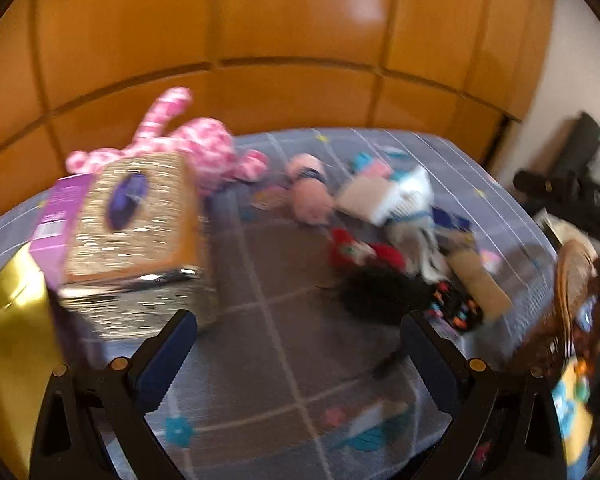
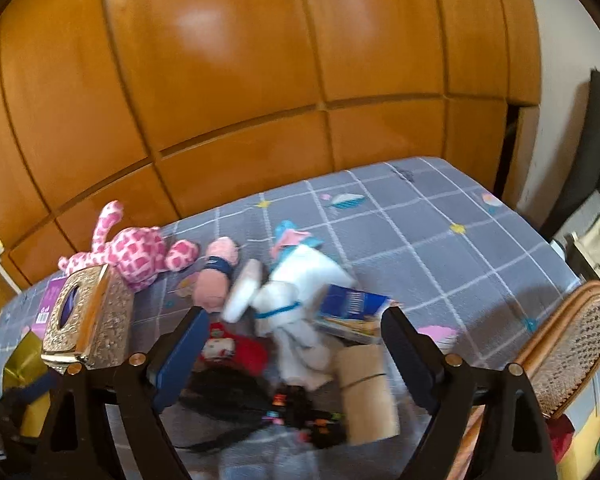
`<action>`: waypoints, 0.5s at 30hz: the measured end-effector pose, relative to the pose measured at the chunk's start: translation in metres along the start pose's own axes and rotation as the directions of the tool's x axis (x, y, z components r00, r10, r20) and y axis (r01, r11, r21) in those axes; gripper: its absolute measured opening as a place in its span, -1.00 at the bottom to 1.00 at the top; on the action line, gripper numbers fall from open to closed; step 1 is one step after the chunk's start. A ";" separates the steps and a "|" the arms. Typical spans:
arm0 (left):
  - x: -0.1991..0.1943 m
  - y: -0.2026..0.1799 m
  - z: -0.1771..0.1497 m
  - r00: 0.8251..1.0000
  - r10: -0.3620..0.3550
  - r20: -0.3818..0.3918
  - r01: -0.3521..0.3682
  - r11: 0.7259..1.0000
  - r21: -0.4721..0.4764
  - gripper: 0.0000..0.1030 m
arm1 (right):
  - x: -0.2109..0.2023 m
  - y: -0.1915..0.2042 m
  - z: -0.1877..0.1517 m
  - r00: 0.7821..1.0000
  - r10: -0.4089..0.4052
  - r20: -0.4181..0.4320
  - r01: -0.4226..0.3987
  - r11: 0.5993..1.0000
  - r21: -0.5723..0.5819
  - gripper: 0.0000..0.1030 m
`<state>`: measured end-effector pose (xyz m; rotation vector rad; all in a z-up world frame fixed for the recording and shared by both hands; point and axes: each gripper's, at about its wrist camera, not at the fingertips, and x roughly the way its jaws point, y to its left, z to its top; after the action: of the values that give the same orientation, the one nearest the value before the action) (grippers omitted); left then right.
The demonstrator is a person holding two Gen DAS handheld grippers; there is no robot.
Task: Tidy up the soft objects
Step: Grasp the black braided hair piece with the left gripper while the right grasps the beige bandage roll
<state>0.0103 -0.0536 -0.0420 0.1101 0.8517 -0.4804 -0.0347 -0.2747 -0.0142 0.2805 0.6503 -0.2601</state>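
Soft toys lie in a heap on a bed with a grey checked sheet [image 1: 284,364] [image 2: 440,240]. Among them are a pink spotted plush [image 1: 204,148] [image 2: 136,256], a pale pink plush [image 1: 310,196] [image 2: 216,276], a white and blue plush [image 1: 404,196] [image 2: 300,300], a red plush [image 1: 360,256] [image 2: 236,348] and a black fuzzy item [image 1: 384,292] [image 2: 228,396]. My left gripper [image 1: 296,332] hangs open over bare sheet, with the heap to its right. My right gripper [image 2: 294,316] stands wide open above the heap, its pads touching nothing.
A gold glittery tissue box [image 1: 132,240] [image 2: 88,316] stands at the left of the bed. A blue book [image 2: 352,308] and a beige roll [image 2: 366,392] lie in the heap. A wicker chair [image 2: 572,344] is at the right. Wooden wardrobe doors [image 2: 260,80] rise behind the bed.
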 end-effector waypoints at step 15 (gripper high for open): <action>0.054 -0.105 0.003 0.977 -0.176 -0.121 0.213 0.853 0.476 -0.06 | 0.007 -0.075 -0.011 0.993 -0.041 -0.111 0.053 0.993 0.108 0.74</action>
<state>-0.0048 -0.1677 -0.0699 0.5143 0.8003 -0.8846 -0.0595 -0.3421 -0.0405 0.3878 0.7519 -0.3286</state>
